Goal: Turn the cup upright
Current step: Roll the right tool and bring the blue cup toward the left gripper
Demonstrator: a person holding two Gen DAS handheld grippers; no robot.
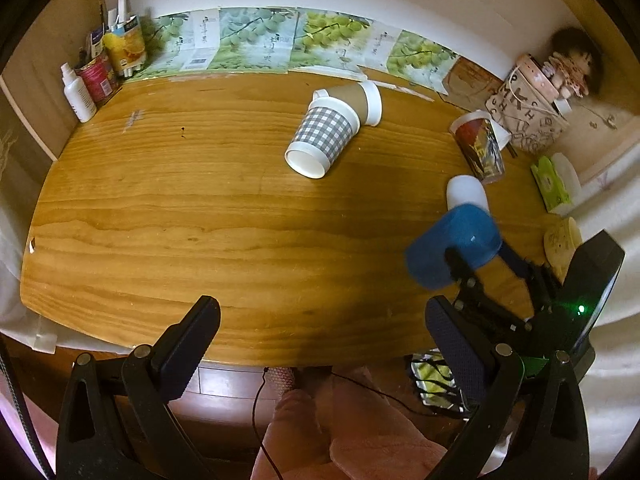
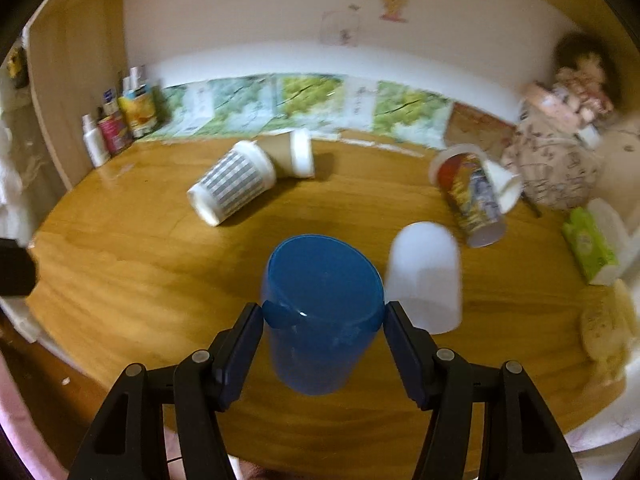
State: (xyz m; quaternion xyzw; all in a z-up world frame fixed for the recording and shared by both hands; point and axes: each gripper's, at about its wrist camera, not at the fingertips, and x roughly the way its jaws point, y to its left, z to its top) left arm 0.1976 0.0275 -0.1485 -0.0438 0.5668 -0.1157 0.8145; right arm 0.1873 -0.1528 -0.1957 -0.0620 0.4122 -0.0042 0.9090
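My right gripper (image 2: 323, 316) is shut on a blue plastic cup (image 2: 320, 312) and holds it above the wooden table (image 2: 140, 280), tilted, its open mouth facing away from the camera. The same cup (image 1: 452, 248) shows at the right of the left wrist view, held by the right gripper (image 1: 480, 260). My left gripper (image 1: 320, 320) is open and empty over the table's near edge. A white cup (image 2: 424, 276) stands upside down just right of the blue cup; it also shows in the left wrist view (image 1: 467, 192).
A checked paper cup (image 1: 320, 136) and a brown paper cup (image 1: 356, 100) lie on their sides at the table's middle back. A colourful printed cup (image 1: 478, 148) lies at the right. Bottles and cans (image 1: 104, 68) stand back left. A bag with a doll (image 1: 536, 108) and tissues (image 1: 554, 180) are at right.
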